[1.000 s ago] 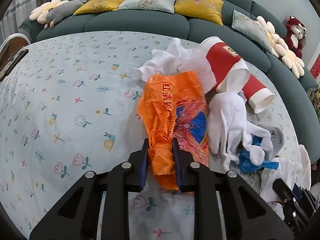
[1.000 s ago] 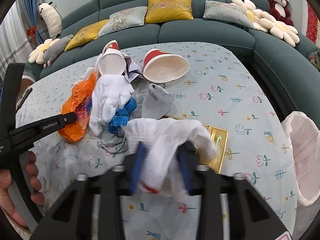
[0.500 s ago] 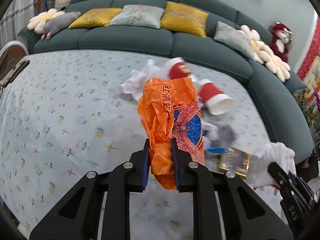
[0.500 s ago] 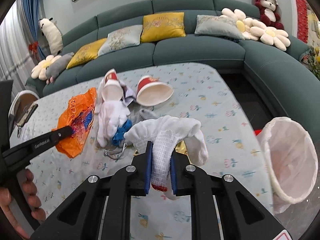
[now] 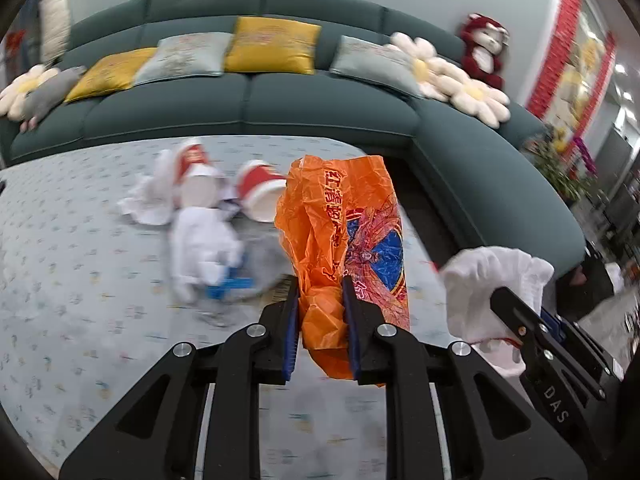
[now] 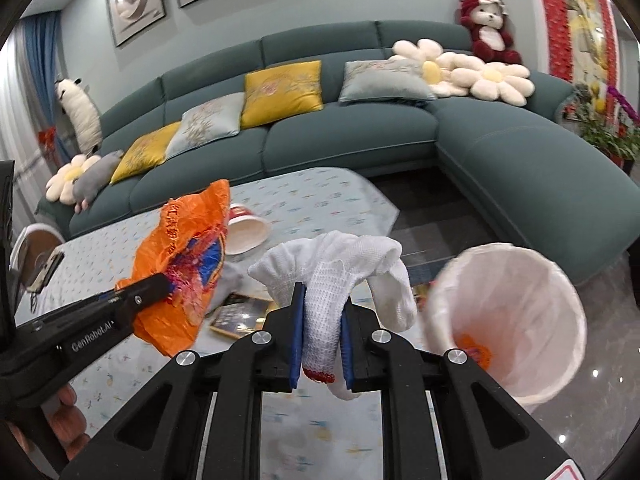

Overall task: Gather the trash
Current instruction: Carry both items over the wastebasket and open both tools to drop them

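Observation:
My left gripper [image 5: 320, 296] is shut on an orange plastic bag [image 5: 344, 232] and holds it up above the table; the bag also shows in the right wrist view [image 6: 180, 256]. My right gripper [image 6: 320, 304] is shut on a white knit glove [image 6: 332, 268], seen too in the left wrist view [image 5: 488, 284]. A bin with a white liner [image 6: 508, 320] stands on the floor just right of the glove, with something orange inside. Two red paper cups [image 5: 260, 192], white gloves [image 5: 204, 248] and tissues lie on the table.
The table has a floral cloth [image 5: 80, 280]. A gold-framed flat item [image 6: 240, 316] lies near the table's right end. A teal sofa [image 6: 360, 136] with cushions curves round the back and right. A phone [image 6: 44, 272] lies at far left.
Both grippers have lifted their loads off the table and swung right, toward the bin. The bag and glove now hang clear of the trash pile, and the bin is much nearer the right gripper.

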Motion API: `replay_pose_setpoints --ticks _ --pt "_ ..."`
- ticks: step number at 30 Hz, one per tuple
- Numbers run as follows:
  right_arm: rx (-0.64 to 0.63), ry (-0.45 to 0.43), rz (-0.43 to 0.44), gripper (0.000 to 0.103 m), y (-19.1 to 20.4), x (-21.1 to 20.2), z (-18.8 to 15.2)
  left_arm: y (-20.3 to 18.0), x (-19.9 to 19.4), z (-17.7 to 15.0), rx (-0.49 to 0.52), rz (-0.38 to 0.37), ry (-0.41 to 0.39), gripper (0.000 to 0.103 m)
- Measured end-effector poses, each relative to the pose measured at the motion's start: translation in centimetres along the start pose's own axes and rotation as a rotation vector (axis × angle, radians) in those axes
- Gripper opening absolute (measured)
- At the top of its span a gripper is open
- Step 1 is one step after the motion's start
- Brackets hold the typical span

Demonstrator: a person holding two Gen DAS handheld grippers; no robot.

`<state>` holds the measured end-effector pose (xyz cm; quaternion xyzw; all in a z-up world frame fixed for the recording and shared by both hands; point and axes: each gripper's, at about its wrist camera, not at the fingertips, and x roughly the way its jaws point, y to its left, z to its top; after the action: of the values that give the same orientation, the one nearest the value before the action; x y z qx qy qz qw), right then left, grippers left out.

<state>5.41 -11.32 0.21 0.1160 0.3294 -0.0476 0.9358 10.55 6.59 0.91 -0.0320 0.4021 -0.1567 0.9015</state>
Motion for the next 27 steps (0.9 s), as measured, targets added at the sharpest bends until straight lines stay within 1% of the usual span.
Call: replay_pose_setpoints --ticks 4,10,16,21,27 --pt "0.052 -0.019 -0.043 0.014 -3.8 -1.1 0.0 -3.7 1.0 -0.3 0.043 -0.070 0.029 0.019" --pt "0.126 -0.026 -0.099 0.014 -8.7 -1.9 -0.7 -8.1 2.3 -0.8 0.117 -0.114 0.054 0.019" --pt "0.178 -0.024 -0.142 0.014 -12.3 -1.9 -1.3 -12.2 3.9 -1.4 0.170 -0.155 0.082 0.019" --pt "0.219 -0.015 -0.172 0.015 -14.8 -1.0 -1.6 -15.3 5.5 -1.9 0.216 -0.189 0.101 0.019" --pt "0.261 0.000 -0.198 0.015 -17.4 0.1 -2.1 -18.3 7.5 -2.6 0.259 -0.214 0.134 0.020"
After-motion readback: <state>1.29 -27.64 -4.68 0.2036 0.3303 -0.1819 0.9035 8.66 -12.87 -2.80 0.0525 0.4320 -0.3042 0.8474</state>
